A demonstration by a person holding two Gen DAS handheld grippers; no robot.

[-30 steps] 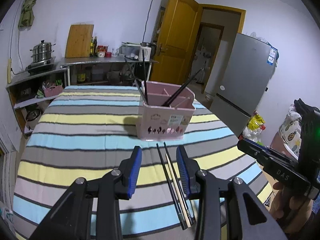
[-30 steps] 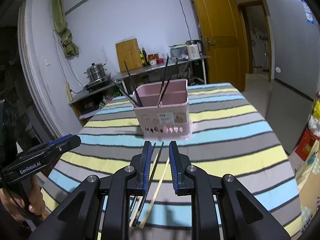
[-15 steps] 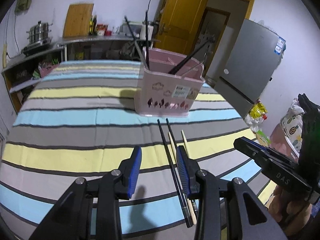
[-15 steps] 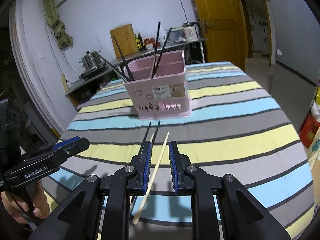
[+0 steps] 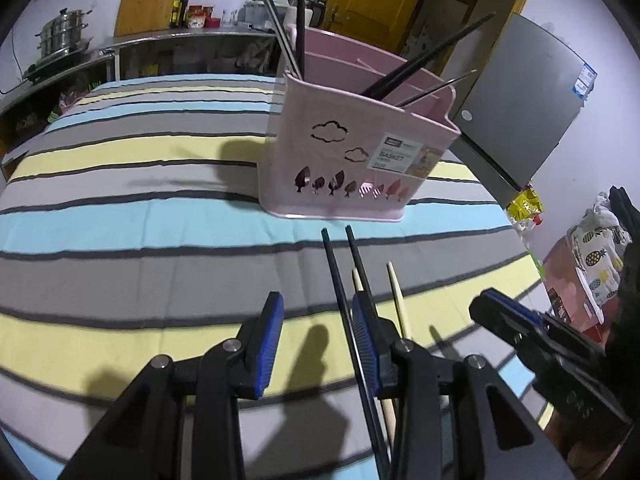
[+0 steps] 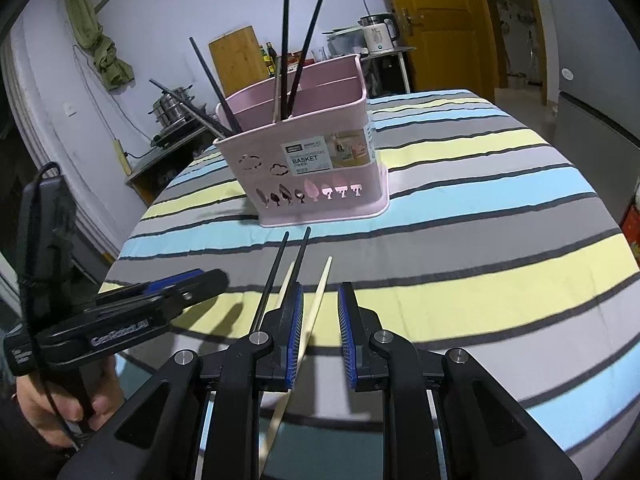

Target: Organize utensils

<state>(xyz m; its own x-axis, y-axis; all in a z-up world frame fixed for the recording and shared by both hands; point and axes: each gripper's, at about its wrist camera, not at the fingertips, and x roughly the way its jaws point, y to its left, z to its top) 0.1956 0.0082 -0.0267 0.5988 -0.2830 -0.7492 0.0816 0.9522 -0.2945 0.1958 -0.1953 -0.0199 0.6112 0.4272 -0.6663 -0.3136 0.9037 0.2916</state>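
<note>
- Working across the striped tablecloth (image 5: 120, 224) from the left, I have the left gripper (image 5: 316, 344) low over the near stripes, jaws wide apart and holding nothing; one black chopstick (image 5: 338, 280) runs just inside its right finger (image 5: 362, 344), not pinched.
- Right of that, the four loose sticks lie close together pointing toward the far side: two black chopsticks (image 6: 276, 272) and two pale wooden chopsticks (image 6: 318, 300), all flat on the cloth just short of the pink utensil basket (image 6: 304, 160).
- That basket stands upright past the sticks and already holds several dark chopsticks leaning in its compartments; which compartment each sits in I cannot tell for all of them.
- My right gripper (image 6: 320, 336) is furthest right, jaws moderately open, empty, and straddling the right-hand wooden stick, which passes between the pads near the left finger.
- I judge the step to be picking up that wooden stick. To do it well I would centre it between the pads, lower until the tips nearly touch the cloth, then close slowly so it does not roll or snag fabric.
- I would keep the left gripper clear, since the two tools sit close together.
</note>
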